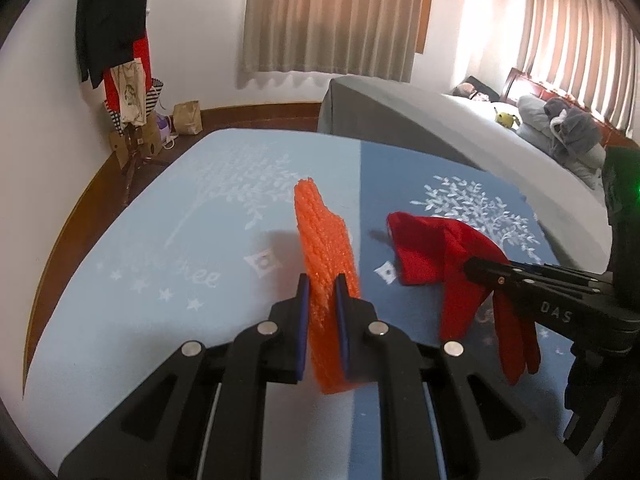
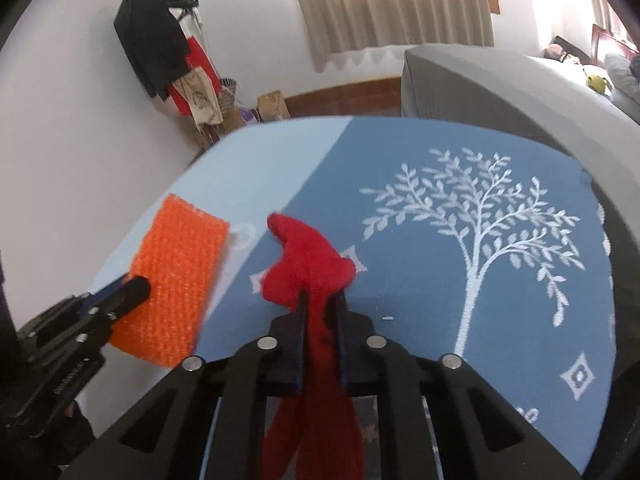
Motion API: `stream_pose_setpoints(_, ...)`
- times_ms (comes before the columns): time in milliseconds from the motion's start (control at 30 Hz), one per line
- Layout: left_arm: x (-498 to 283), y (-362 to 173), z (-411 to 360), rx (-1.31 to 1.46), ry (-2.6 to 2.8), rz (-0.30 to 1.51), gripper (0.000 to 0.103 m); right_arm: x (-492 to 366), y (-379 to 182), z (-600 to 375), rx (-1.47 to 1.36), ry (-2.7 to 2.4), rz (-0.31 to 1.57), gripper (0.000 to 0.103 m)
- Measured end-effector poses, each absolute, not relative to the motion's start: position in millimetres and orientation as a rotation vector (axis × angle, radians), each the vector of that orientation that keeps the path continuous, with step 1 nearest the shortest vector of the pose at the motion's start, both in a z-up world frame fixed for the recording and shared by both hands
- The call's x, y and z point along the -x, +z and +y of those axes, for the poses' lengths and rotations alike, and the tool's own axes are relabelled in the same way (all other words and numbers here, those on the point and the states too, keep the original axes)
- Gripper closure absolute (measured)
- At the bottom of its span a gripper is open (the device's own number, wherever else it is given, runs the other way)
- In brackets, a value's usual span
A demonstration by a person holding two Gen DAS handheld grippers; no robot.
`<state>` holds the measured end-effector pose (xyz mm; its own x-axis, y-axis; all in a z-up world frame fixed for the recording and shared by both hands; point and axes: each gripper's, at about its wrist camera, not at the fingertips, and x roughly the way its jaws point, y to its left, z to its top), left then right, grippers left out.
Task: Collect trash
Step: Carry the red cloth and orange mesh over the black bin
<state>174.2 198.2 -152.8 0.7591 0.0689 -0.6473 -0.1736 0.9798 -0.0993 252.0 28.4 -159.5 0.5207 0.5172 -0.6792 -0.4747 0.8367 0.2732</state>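
Note:
My left gripper (image 1: 323, 284) is shut on an orange mesh pad (image 1: 324, 240) and holds it on edge above the blue table. The pad shows flat-on in the right wrist view (image 2: 176, 276), with the left gripper (image 2: 138, 290) clamped on its near edge. My right gripper (image 2: 322, 300) is shut on a red cloth glove (image 2: 308, 260), whose fingers hang down below the jaws. In the left wrist view the red glove (image 1: 436, 256) hangs from the right gripper (image 1: 476, 268) at the right.
The table (image 1: 160, 240) has a light and dark blue cloth with white tree prints (image 2: 480, 232). A grey bed (image 1: 440, 128) stands behind it. A coat rack with clothes (image 1: 116, 40) and a paper bag (image 1: 188, 118) stand by the far wall.

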Motion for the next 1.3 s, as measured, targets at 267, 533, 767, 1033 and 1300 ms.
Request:
stream_pose_setpoints(267,-166,-131,179,0.162,0.088,0.649,0.092,-229,-126,3,-0.094,0.596,0.767,0.091)
stream_pose_setpoints(533,-156,-110,157,0.161,0.051,0.617,0.092,-210,-98,-25,-0.129,0.58,0.717,0.091)
stream_pose_setpoints(767,-148,-88,137,0.139,0.01,0.585,0.092,-192,-76,-52,-0.152,0.568,0.674,0.091)
stream_pose_setpoints(1033,-140,-70,105,0.106,-0.053,0.553,0.092,-171,-55,-87,-0.155,0.526,0.622,0.091)
stream_pose_setpoints(1300,-130,-58,64,0.077,-0.136,0.531,0.092,-148,-39,-129,-0.145,0.458,0.58,0.091)
